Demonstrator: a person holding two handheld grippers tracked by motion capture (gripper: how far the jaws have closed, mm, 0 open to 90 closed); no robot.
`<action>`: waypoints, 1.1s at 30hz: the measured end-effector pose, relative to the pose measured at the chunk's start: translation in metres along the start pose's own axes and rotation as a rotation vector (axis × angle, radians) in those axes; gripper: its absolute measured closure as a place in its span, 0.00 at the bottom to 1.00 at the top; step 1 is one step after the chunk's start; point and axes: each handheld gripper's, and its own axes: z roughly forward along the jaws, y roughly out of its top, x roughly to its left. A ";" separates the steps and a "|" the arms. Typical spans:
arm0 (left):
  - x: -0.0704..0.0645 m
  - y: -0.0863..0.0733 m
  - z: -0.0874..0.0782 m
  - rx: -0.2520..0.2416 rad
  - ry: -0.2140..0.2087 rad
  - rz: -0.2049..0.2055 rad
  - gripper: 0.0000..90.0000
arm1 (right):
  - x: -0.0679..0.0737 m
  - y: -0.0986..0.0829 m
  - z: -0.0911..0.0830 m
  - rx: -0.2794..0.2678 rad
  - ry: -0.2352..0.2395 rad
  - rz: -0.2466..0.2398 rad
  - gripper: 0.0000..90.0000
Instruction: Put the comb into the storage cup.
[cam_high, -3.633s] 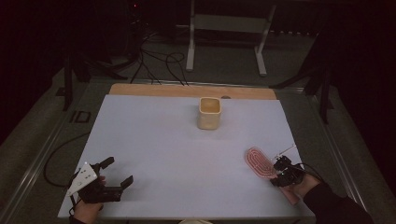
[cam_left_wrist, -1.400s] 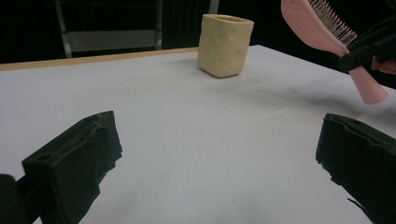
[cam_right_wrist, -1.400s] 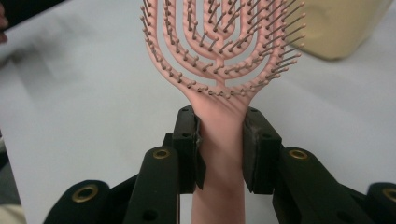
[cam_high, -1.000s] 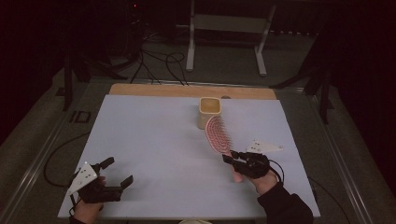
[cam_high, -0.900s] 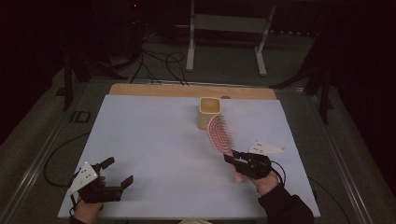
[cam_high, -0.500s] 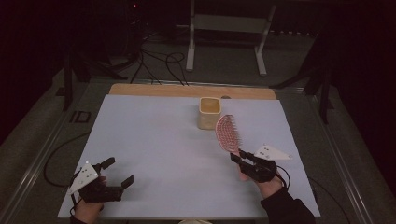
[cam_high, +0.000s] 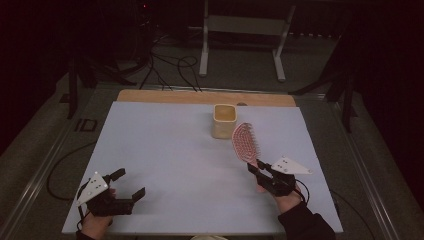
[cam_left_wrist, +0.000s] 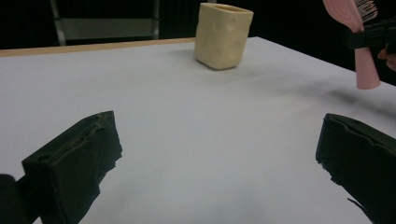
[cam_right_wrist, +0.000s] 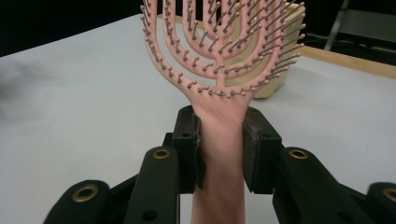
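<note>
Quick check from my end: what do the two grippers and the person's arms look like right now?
Both are black handheld tools. The left gripper has blocky black jaws and a pale grey three-cornered plate on top. The right gripper carries the same grey plate, dotted with small dark marks; its linkage arms show brass-coloured rivets, and a thin dark cable loops off it. The right forearm wears a dark sleeve.

Dim lab or test bay; white table (cam_high: 165, 150) on bare floor, loose cables (cam_high: 170, 62), metal stand (cam_high: 240, 30) behind
</note>
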 end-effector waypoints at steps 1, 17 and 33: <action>-0.001 0.001 0.001 0.000 -0.006 -0.006 0.00 | 0.000 0.000 0.000 -0.003 0.004 0.002 0.78; -0.008 0.029 0.009 0.053 -0.058 -0.007 0.00 | -0.001 0.004 -0.004 -0.019 -0.019 0.007 0.78; -0.022 0.076 0.031 0.132 -0.123 -0.001 0.00 | 0.001 0.004 -0.004 -0.021 -0.015 0.013 0.78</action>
